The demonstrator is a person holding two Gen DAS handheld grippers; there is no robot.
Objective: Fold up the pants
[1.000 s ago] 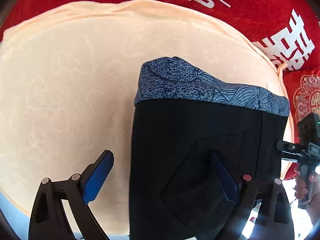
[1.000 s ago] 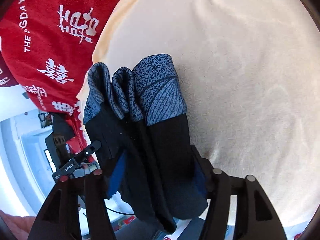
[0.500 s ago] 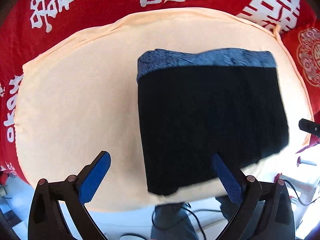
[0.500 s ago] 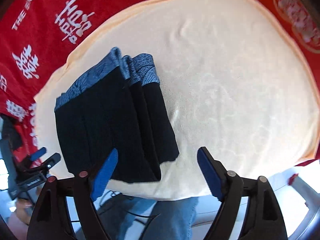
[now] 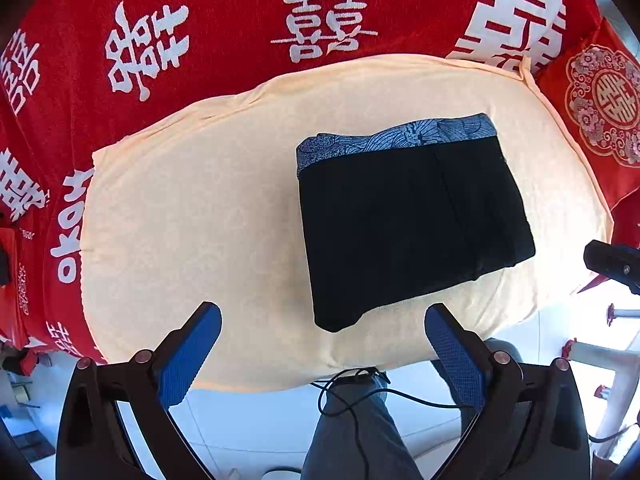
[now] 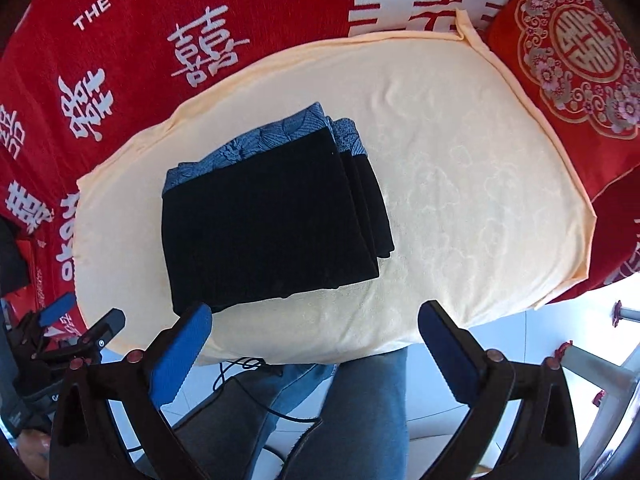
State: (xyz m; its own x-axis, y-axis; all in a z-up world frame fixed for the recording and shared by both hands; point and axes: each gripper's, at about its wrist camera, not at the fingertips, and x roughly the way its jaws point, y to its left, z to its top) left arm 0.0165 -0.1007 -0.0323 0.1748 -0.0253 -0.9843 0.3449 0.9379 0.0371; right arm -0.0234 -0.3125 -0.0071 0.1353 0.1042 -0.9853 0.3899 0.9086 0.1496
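Both the left gripper (image 5: 322, 344) and right gripper (image 6: 316, 338) are hanging wide open, empty, jaws having just been opening, clearing the folded pants (image 5: 412, 220) at frame centre without snagging them.

Readable print on the red cloth

You can read "THE BIGD…" in white at eleven o'clock on the red cloth (image 6: 280, 12), among white double-happiness characters; the cushion (image 6: 576, 52) at two o'clock carries one too.

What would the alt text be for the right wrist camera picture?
Folded black pants with a blue patterned waistband lie on a cream cloth over a red bedspread. The right gripper hangs open above, holding nothing.
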